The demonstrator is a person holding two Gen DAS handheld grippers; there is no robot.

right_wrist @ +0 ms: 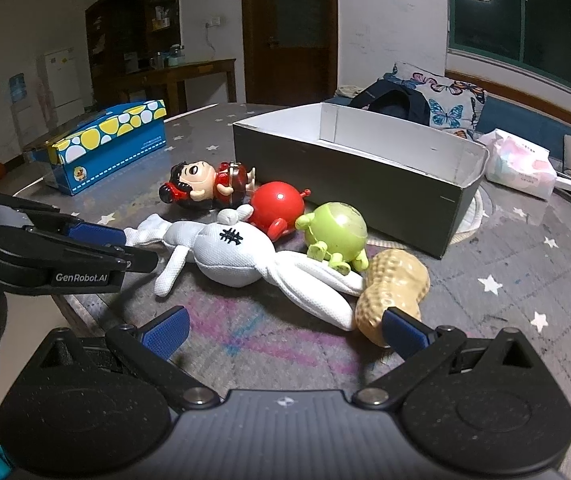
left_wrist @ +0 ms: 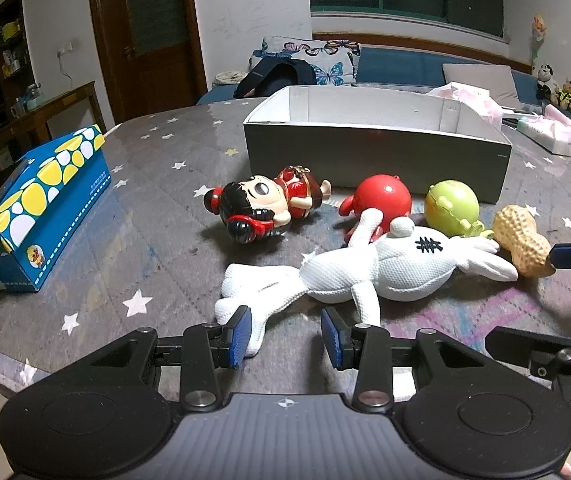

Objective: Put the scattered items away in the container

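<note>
A soft white plush rabbit (left_wrist: 385,268) sprawls on the star-print surface (left_wrist: 157,240) near the empty cardboard box (left_wrist: 377,148); light and limp, it looks best pinched mid-body. Left gripper (left_wrist: 287,334) and right gripper (right_wrist: 285,330) both hold jaws spread, empty.

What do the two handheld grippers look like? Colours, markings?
Both match: the left gripper and right gripper have black linkage arms with silver pivot bolts, blue ribbed pads and a grey ribbed body bearing a small crosshair mark. White "GenRobot.AI" lettering shows on the left one.

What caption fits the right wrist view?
Open right gripper near peanut toy; white plush and toys lie before the box.
</note>
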